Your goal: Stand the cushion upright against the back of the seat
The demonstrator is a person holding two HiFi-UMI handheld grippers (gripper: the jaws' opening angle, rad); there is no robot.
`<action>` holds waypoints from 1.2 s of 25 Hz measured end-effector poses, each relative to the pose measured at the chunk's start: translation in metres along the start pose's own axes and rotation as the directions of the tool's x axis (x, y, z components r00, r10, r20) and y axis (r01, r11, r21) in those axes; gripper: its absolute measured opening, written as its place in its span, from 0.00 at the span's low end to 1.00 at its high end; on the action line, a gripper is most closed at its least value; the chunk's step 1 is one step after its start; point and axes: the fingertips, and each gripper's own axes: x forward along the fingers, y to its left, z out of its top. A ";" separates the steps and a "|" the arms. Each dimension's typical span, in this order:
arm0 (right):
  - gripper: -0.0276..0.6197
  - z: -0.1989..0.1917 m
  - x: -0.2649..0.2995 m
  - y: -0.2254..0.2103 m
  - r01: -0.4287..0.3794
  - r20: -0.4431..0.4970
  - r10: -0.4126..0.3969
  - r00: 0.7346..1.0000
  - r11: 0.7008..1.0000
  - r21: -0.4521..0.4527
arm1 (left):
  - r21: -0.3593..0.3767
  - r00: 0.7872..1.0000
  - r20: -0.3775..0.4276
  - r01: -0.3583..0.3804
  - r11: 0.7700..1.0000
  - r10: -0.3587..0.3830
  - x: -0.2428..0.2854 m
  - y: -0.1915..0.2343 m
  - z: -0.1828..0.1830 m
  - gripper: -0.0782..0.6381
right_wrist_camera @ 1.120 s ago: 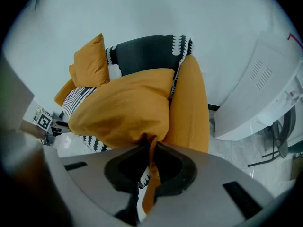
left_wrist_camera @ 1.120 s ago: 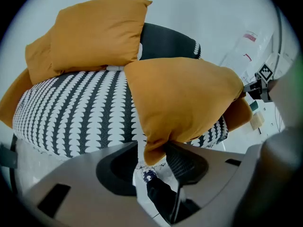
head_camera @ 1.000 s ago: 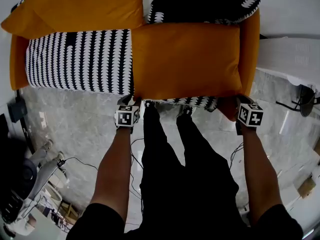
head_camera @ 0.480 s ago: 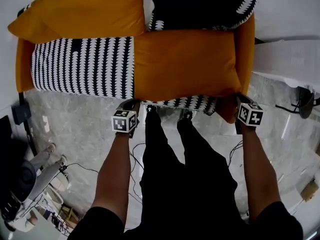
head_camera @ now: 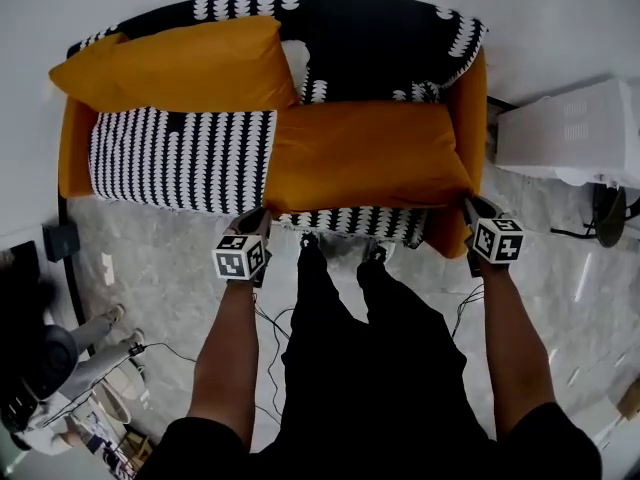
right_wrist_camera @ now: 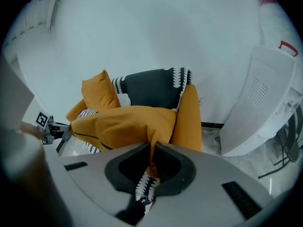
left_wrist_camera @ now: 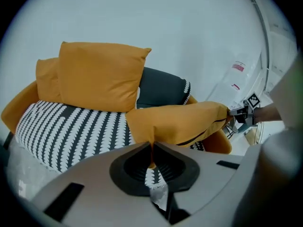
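An orange cushion (head_camera: 365, 156) lies flat over the right half of the sofa's black-and-white patterned seat (head_camera: 180, 158), its front edge raised off the seat. My left gripper (head_camera: 258, 220) has just closed and is shut on the cushion's front left corner (left_wrist_camera: 151, 148). My right gripper (head_camera: 467, 206) is shut on the front right corner (right_wrist_camera: 152, 155). A second orange cushion (head_camera: 185, 63) stands against the dark backrest (head_camera: 380, 53) at the left. In the left gripper view the held cushion (left_wrist_camera: 177, 122) stretches across to the right gripper (left_wrist_camera: 244, 113).
The orange sofa arm (head_camera: 470, 98) rises just right of the held cushion. A white appliance (head_camera: 570, 133) stands right of the sofa. Cables (head_camera: 270, 323) and the person's legs (head_camera: 370, 358) are on the grey marble floor; a white device (head_camera: 90, 353) sits at the lower left.
Both grippers have risen, lifting the cushion's front edge off the seat. The left jaws went from open to shut on the corner. The head view has tilted so the whole sofa shows.
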 end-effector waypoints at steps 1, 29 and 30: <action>0.12 0.004 -0.005 -0.001 0.001 0.008 -0.001 1.000 1.000 0.005 | 0.015 1.000 0.005 -0.002 1.000 0.002 -0.004 -0.003 0.008 0.15; 0.12 0.142 -0.039 0.018 -0.092 0.197 0.091 0.976 0.996 -0.003 | 0.029 0.974 0.194 -0.128 0.991 0.120 -0.028 0.011 0.185 0.13; 0.12 0.148 -0.037 0.017 -0.085 0.202 0.082 0.976 0.996 0.006 | 0.029 0.972 0.203 -0.126 0.992 0.117 -0.026 0.013 0.196 0.13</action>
